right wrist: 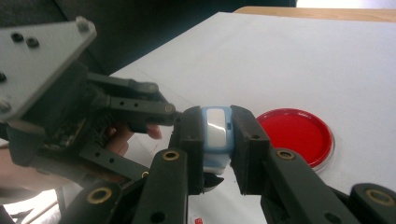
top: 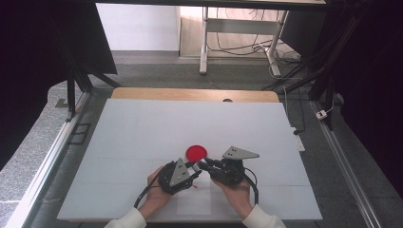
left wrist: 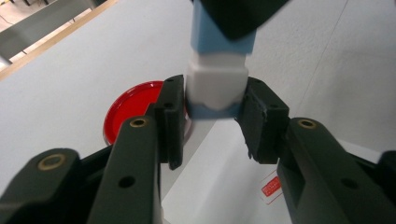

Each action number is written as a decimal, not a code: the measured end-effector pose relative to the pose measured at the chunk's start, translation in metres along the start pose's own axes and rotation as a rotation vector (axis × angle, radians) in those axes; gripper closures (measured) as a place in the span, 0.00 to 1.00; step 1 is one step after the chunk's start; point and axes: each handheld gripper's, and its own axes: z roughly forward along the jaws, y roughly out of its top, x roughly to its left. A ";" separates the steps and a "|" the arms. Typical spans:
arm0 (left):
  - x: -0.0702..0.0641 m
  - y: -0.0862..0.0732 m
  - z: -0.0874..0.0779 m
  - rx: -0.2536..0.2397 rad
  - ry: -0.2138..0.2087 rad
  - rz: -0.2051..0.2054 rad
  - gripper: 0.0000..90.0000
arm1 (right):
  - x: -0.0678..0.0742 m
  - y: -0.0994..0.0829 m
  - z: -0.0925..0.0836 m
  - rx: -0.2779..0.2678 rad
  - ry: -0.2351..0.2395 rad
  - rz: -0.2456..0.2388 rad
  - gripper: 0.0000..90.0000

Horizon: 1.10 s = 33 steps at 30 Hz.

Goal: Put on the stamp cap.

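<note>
The person's two hands are holding the grippers close together above the near middle of the white table (top: 142,128). All positions below are being given relative to the red dish (top: 196,152).

**Object in hand.** A small blue-and-white block (left wrist: 216,86) is being held off the table surface, just on the near side of the red dish and apart from it. In the left gripper view its white section (left wrist: 215,79) is sitting between the jaws, with a blue section (left wrist: 219,37) extending upward into the other gripper. In the right gripper view the block (right wrist: 215,135) is showing a white face framed in blue.

**Right gripper** (right wrist: 215,144). Its jaws are clamping the block firmly on both sides, with both pads pressing on the blue casing. In the high view this gripper (top: 205,166) is lying near and to the right of the red dish, pointing left.

**Left gripper** (left wrist: 212,112). Its jaws are standing on either side of the white section. The left pad is touching the block; at the right pad the contact is looking loose, and whether it is pressing cannot be told. In the high view this gripper (top: 190,167) is lying near and to the left of the red dish, meeting the right gripper tip to tip.

**Surroundings.** The red dish (right wrist: 295,136) is resting flat on the table, round and shallow with a clear rim. A small red-printed label (left wrist: 272,186) is lying on the table nearer the person than the dish.
</note>
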 end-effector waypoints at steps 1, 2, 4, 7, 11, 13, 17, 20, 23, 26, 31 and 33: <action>0.000 0.000 0.000 0.003 -0.002 -0.001 0.68 | 0.000 -0.001 0.001 0.002 0.000 -0.008 0.84; 0.001 0.000 0.000 0.009 -0.006 -0.004 0.67 | 0.001 -0.001 0.002 0.005 -0.002 -0.015 0.84; 0.002 -0.001 0.001 0.016 -0.009 -0.014 0.64 | 0.001 -0.002 0.003 0.006 -0.005 -0.027 0.84; 0.004 -0.002 0.001 0.026 -0.023 -0.029 0.60 | 0.001 -0.002 0.002 0.007 -0.011 -0.036 0.84; 0.006 -0.003 0.001 0.040 -0.053 -0.048 0.55 | -0.001 -0.002 0.002 0.005 -0.015 -0.038 0.84; 0.007 -0.003 0.001 0.044 -0.061 -0.053 0.54 | -0.001 -0.002 0.002 0.004 -0.017 -0.042 0.84; 0.008 -0.005 -0.001 0.056 -0.073 -0.070 0.49 | -0.001 -0.001 0.001 0.000 -0.023 -0.056 0.84; 0.010 -0.006 -0.003 0.063 -0.077 -0.079 0.46 | -0.003 -0.001 0.000 0.000 -0.026 -0.061 0.84; 0.013 -0.008 -0.007 0.071 -0.086 -0.091 0.43 | -0.004 -0.001 -0.001 -0.001 -0.032 -0.064 0.84; 0.018 -0.011 -0.013 0.081 -0.099 -0.103 0.42 | -0.006 0.000 -0.003 -0.004 -0.037 -0.069 0.84; 0.026 -0.017 -0.026 0.090 -0.110 -0.127 0.41 | -0.009 0.001 -0.004 0.000 -0.046 -0.083 0.84; 0.029 -0.021 -0.034 0.092 -0.106 -0.136 0.41 | -0.010 0.001 -0.004 -0.001 -0.050 -0.088 0.84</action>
